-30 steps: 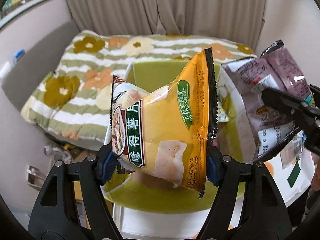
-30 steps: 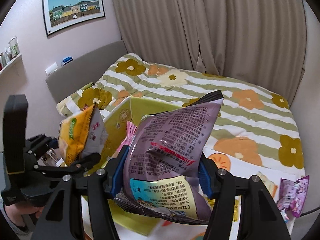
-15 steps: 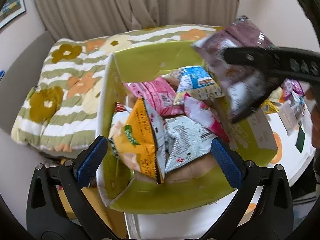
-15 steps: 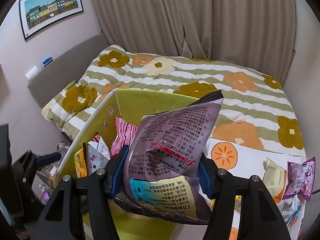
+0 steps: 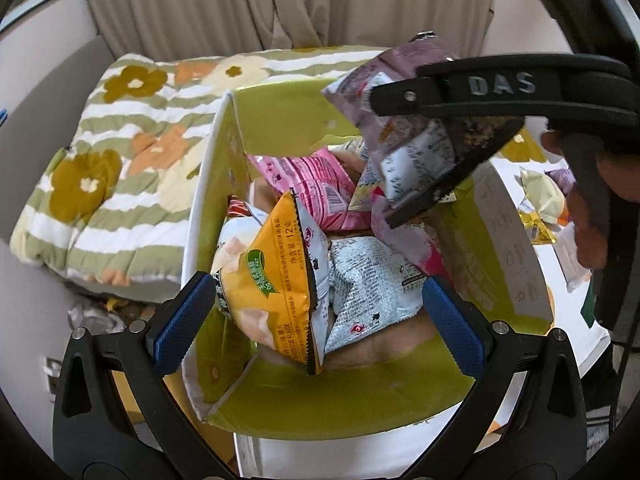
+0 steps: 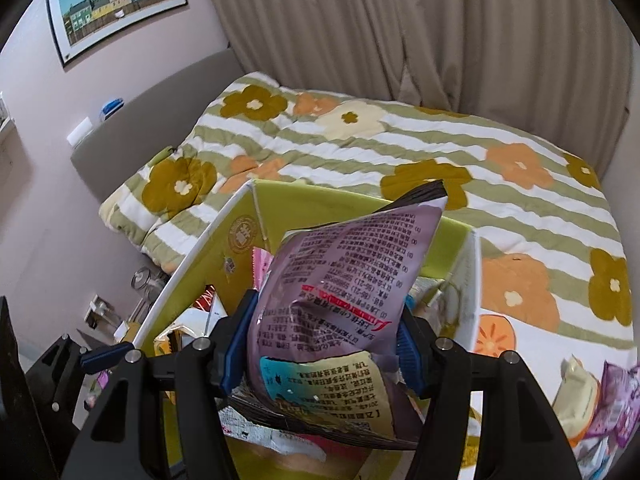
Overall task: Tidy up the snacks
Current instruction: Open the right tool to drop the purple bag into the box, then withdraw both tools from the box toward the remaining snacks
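The left gripper (image 5: pixel 320 304) has its fingers (image 5: pixel 180 320) spread wide, holding nothing, above the green box (image 5: pixel 280 120). Below them the yellow bag (image 5: pixel 276 280) stands on edge inside the box, beside a silver bag (image 5: pixel 368 280) and a pink bag (image 5: pixel 312 184). The right gripper (image 6: pixel 320 344) has its fingers (image 6: pixel 236 344) pinching the purple bag (image 6: pixel 340 288) over the box's far side. More snacks (image 6: pixel 600 400) lie on the surface right of the box.
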Tool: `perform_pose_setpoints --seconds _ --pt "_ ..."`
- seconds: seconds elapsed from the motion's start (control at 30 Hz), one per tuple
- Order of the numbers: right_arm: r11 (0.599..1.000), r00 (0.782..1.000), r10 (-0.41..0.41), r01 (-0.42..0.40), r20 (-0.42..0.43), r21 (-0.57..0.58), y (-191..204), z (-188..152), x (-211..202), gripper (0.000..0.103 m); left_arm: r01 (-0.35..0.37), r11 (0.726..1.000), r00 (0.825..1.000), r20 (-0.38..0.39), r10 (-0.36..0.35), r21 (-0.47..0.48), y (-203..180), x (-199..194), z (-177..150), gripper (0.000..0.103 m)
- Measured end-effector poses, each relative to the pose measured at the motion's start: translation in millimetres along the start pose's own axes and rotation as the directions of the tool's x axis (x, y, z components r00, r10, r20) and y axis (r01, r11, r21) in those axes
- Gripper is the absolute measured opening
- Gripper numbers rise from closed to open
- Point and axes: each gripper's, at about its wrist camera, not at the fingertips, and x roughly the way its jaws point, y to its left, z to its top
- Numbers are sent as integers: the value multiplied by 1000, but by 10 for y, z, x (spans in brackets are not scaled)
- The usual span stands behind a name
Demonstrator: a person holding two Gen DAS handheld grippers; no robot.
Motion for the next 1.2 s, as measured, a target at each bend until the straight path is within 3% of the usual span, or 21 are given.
perform_pose_setpoints --seconds 0.1,0.17,0.2,0.57,0.9,1.2 --pt "1000 999 26 -26 -35 -8 15 46 121 64 -20 1000 1000 -7 20 -7 20 21 8 102" --pt "999 998 37 -38 -42 -9 19 61 154 92 -16 1000 1000 -6 16 -16 35 14 20 102" --pt "999 998 38 -38 -42 -11 18 62 152 94 -18 1000 1000 -3 18 -18 43 6 24 102" --pt "1000 1000 -20 20 -20 -1 -7 -31 -29 94 -21 1000 999 28 21 -21 81 -72 61 102" --pt "996 995 -86 84 45 43 -55 -170 -481 94 -8 1000 998 56 9 -22 75 -241 73 102" --pt "991 988 -119 112 101 72 -222 -456 -1023 95 -52 998 994 98 56 -41 -146 -515 68 102"
